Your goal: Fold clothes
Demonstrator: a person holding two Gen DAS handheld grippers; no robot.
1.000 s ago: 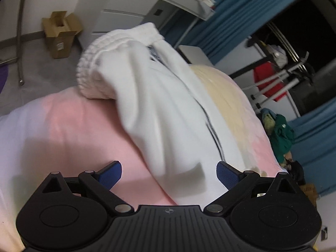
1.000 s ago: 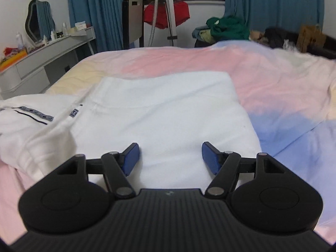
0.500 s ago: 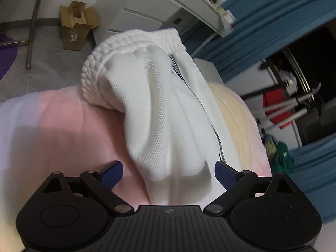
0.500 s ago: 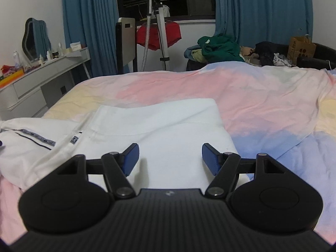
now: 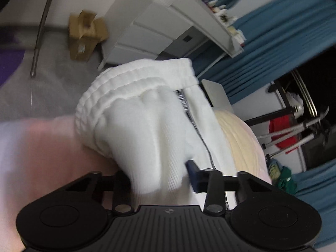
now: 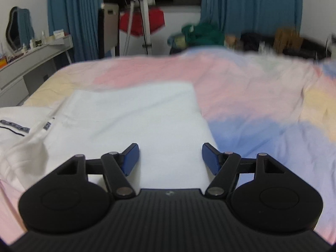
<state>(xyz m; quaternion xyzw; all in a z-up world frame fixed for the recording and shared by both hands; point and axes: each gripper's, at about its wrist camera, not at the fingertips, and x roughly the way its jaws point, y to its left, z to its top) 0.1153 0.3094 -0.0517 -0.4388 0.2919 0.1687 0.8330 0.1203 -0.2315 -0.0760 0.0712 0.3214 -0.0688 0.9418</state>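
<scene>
My left tongs [image 5: 160,177] have just been closing: a second ago their blue pads stood wide either side of the bunched fold of the white ribbed knit trousers [image 5: 147,126], and now they have drawn in narrow and pinch that fold, the cloth bulging up between them and hiding one pad. My right tongs [image 6: 170,159] are as wide as before, both blue pads [image 6: 130,157] in plain sight, with nothing gripped; they hover low over the folded pale white cloth [image 6: 134,113].

I count two tongs and two pale garments. The trousers have one thick elastic waistband [image 5: 134,79], which hangs over the bed's near edge in the left view, and one dark side stripe [image 6: 14,124] that shows in the right view, where they lie crumpled just left of the flat folded cloth and touching it. Both rest on one pastel bedspread of pink, yellow and blue patches [image 6: 262,96].

To the right of the folded cloth the bedspread lies bare and wide as far as its far edge. Beyond the bed's left edge stand one white dressing table with drawers [image 5: 159,23] and one open brown cardboard box [image 5: 84,35] on the grey floor. Blue curtains [image 6: 247,10] hang behind.
</scene>
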